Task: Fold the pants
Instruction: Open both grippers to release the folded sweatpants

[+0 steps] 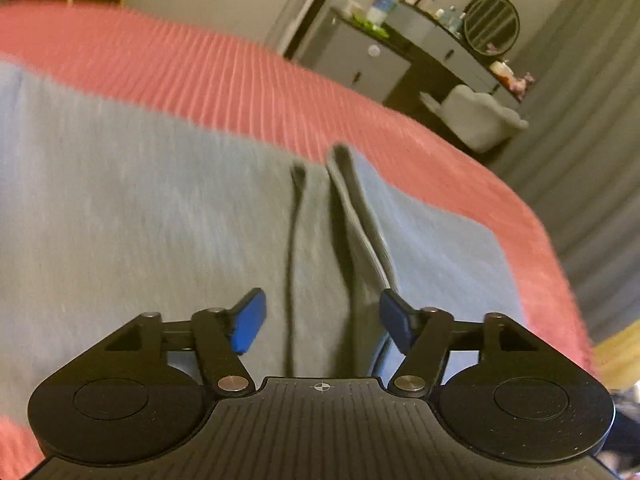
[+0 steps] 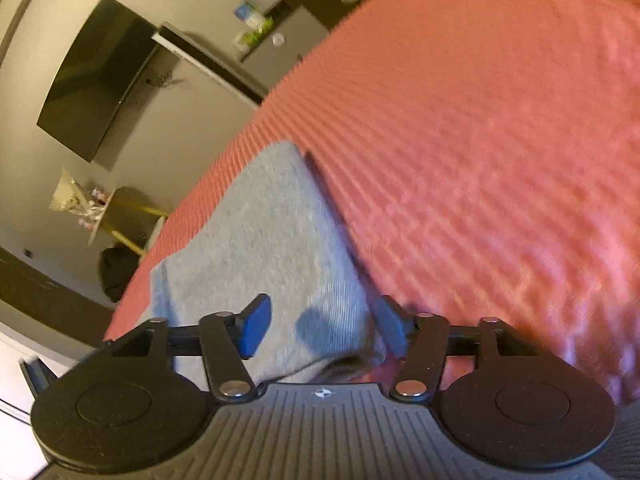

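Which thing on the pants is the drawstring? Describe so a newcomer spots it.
Start at the pink ribbed bedspread; the grey pants lie flat on it. On them, ahead of the open left gripper, runs the drawstring: a thin black cord, unlike the wider grey fabric fold beside it.

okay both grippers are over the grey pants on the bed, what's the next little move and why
Probably lower and close the open left gripper on the grey knit pants near their dark drawstring, while the open right gripper pinches the pants' edge beside the coral ribbed bedspread. Both sets of jaws are spread, gripping nothing.
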